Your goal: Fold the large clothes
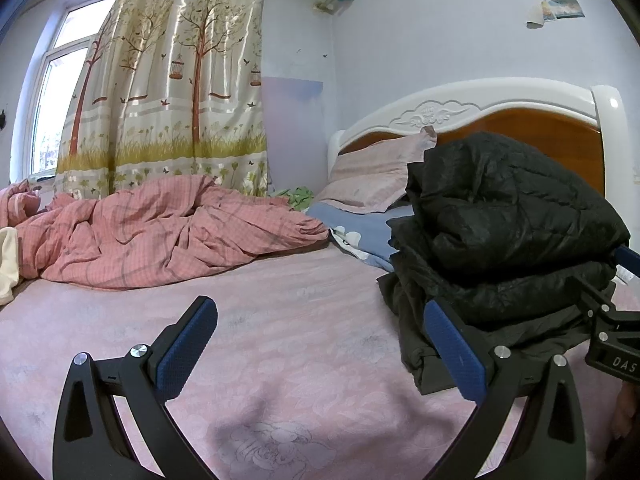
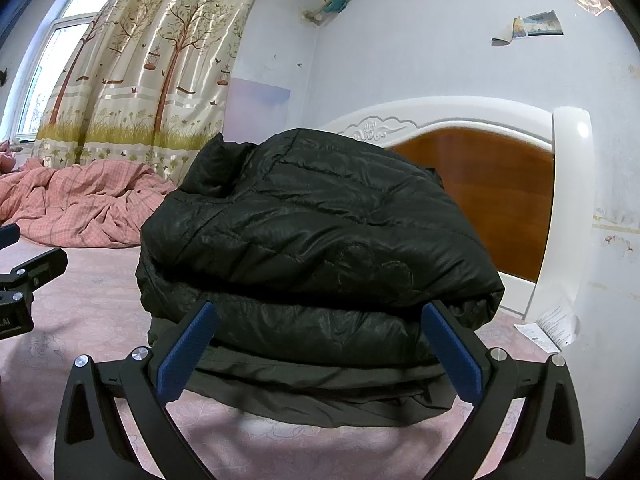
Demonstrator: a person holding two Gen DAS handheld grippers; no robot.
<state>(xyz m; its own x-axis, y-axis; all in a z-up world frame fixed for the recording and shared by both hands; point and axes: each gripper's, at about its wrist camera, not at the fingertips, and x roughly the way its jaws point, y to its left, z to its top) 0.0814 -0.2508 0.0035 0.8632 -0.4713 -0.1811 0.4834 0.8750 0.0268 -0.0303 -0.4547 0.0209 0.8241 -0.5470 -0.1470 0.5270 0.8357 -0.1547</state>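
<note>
Lying folded into a thick stack, the black jacket sits on the pink bedsheet near the headboard, with a thinner dark layer under its puffy upper folds. The right gripper faces the stack's near edge with its blue pads spread wide, one at each lower corner of the bundle; whether they touch the fabric cannot be told. The left gripper hovers over bare sheet to the left of the jacket, its fingers also spread apart and holding nothing. A rumpled pink quilt lies farther back by the curtain, and a pillow leans against the headboard.
</note>
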